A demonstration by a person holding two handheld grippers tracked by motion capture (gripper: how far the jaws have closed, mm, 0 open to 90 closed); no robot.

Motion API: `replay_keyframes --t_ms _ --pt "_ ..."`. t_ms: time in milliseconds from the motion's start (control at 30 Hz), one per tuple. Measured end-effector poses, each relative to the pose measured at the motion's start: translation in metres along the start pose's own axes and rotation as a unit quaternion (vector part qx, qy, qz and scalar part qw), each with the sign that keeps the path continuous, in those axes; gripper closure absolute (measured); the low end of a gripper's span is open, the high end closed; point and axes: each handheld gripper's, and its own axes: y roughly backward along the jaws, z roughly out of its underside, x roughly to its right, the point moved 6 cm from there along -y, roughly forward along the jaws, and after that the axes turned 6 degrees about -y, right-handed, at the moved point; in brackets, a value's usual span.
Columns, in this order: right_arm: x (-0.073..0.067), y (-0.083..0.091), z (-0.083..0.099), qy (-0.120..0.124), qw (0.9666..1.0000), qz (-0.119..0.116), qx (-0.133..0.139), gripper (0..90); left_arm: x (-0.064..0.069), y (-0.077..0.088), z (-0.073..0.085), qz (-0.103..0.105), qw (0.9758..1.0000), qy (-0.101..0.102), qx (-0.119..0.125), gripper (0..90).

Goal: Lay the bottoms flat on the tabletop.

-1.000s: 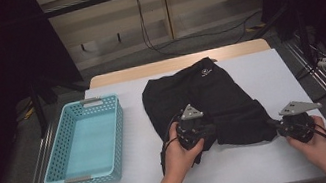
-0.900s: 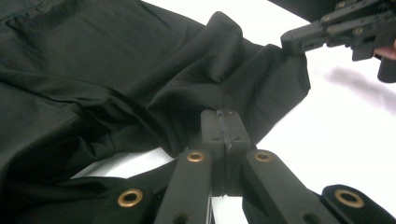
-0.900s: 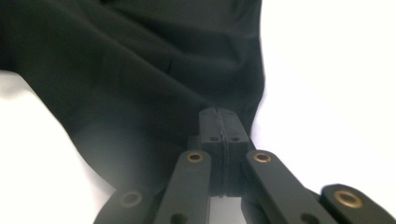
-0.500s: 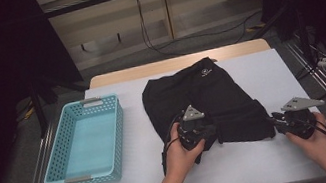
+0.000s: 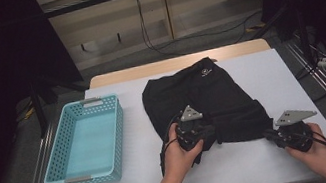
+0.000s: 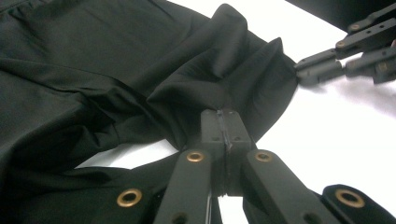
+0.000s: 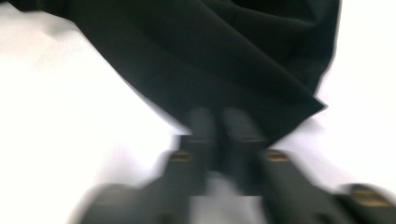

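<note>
We see a black garment [image 5: 205, 99] spread on the white table [image 5: 280, 76], its near hem toward the person. The left gripper [image 5: 207, 132] sits at the near left corner of the hem; in the left gripper view its jaws are pressed together on a fold of the black cloth [image 6: 219, 88]. The right gripper [image 5: 271, 134] meets the near right corner of the hem. Its jaws have just been closing, and in the blurred right gripper view we see them nearly together with the garment's edge [image 7: 261, 93] between the tips. A turquoise perforated basket [image 5: 53, 159] stands well apart at the table's left.
</note>
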Motion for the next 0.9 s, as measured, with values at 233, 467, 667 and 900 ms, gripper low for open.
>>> replay_keyframes --t_ms 233,467,667,900 --pt "0.005 0.034 -0.011 0.001 0.9992 -0.016 0.036 89.1 0.010 0.009 -0.007 0.022 0.9997 0.004 0.011 90.0" --pt "0.002 0.062 0.010 0.002 0.9989 -0.031 0.036 89.2 0.031 0.015 0.002 0.050 0.9987 0.002 -0.010 89.7" --pt "-0.006 0.072 0.026 0.011 0.9986 -0.049 0.018 83.6 0.035 0.017 0.010 0.047 0.9986 -0.005 -0.023 77.0" --pt "0.005 0.051 0.008 -0.008 0.9995 -0.013 0.027 59.5 0.021 0.024 0.010 -0.001 0.9994 -0.032 -0.010 42.5"
